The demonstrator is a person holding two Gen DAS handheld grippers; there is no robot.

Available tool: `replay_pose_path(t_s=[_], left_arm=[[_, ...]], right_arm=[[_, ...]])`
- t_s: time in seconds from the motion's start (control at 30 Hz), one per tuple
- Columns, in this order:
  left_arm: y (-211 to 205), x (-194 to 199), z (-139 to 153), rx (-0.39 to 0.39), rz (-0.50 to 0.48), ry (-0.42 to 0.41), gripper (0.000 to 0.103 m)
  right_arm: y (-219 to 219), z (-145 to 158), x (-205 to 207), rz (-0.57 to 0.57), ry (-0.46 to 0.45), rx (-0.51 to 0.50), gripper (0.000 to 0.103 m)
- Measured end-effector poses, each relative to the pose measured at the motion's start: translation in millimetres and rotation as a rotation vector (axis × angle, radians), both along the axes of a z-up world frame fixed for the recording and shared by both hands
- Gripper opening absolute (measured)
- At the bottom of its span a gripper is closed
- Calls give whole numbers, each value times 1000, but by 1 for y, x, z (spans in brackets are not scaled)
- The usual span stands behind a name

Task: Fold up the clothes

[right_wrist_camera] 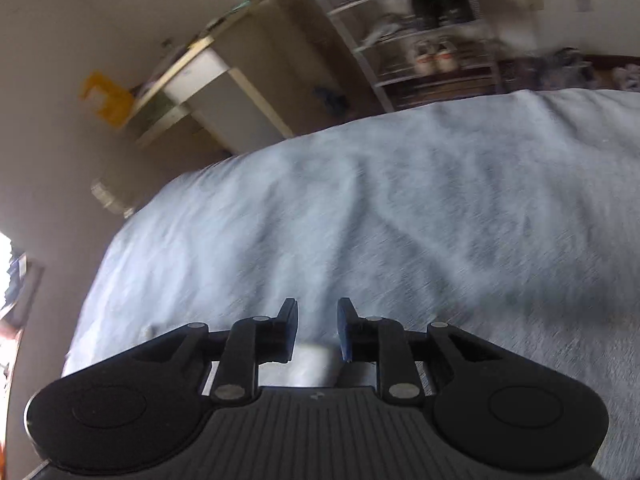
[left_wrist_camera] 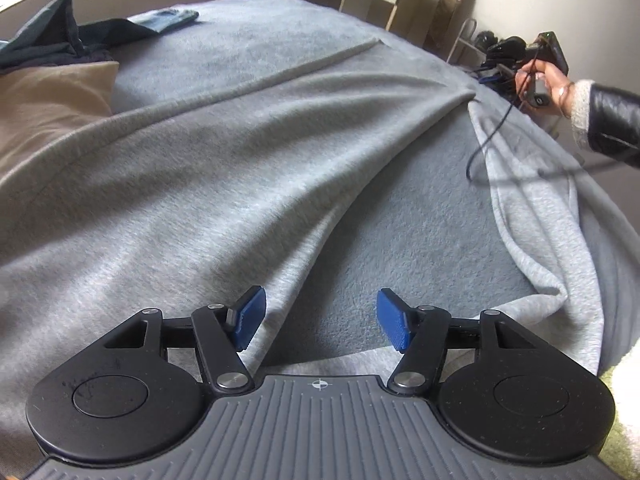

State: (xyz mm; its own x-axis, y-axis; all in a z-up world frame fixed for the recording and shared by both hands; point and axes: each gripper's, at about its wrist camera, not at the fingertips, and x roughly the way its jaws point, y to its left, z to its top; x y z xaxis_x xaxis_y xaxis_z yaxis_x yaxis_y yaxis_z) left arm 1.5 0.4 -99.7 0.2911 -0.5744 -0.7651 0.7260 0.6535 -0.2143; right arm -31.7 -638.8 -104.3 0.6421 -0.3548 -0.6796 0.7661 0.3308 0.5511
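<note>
A grey garment [left_wrist_camera: 200,152] lies spread on the bed [left_wrist_camera: 280,24], its long axis running from near left to far right, where a corner is drawn up toward the right hand-held gripper [left_wrist_camera: 516,52]. The step looks like an early fold: one edge lifted, the rest flat. The left hand-held gripper [left_wrist_camera: 320,320] hangs released above the near hem, nothing between its pads. In the right wrist view (blurred) the right one's jaws stand narrowly apart with pale cloth between them; whether they pinch it I cannot tell. Next, the left should probably take the near edge.
</note>
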Motion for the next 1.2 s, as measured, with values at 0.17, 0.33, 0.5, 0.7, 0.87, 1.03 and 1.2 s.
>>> replay_pose_path(t_s=[0.17, 0.33, 0.5, 0.7, 0.87, 1.03, 1.2], left_arm=[[9, 9, 7, -47, 63, 1, 65], [10, 20, -16, 1, 126, 99, 65], [11, 10, -23, 27, 121, 97, 65], [9, 14, -24, 42, 135, 114, 65], [7, 10, -22, 63, 141, 120, 69], [11, 4, -19, 60, 143, 139, 70], [13, 4, -17, 46, 159, 152, 70]], right_arm=[[63, 25, 52, 370, 28, -17, 23], [163, 22, 126, 796, 137, -124, 23], [209, -21, 189, 945, 367, -239, 20], [181, -26, 248, 796, 325, -253, 19], [164, -33, 270, 681, 310, -300, 18], [155, -18, 253, 573, 200, -301, 20], [167, 15, 214, 696, 38, -160, 21]])
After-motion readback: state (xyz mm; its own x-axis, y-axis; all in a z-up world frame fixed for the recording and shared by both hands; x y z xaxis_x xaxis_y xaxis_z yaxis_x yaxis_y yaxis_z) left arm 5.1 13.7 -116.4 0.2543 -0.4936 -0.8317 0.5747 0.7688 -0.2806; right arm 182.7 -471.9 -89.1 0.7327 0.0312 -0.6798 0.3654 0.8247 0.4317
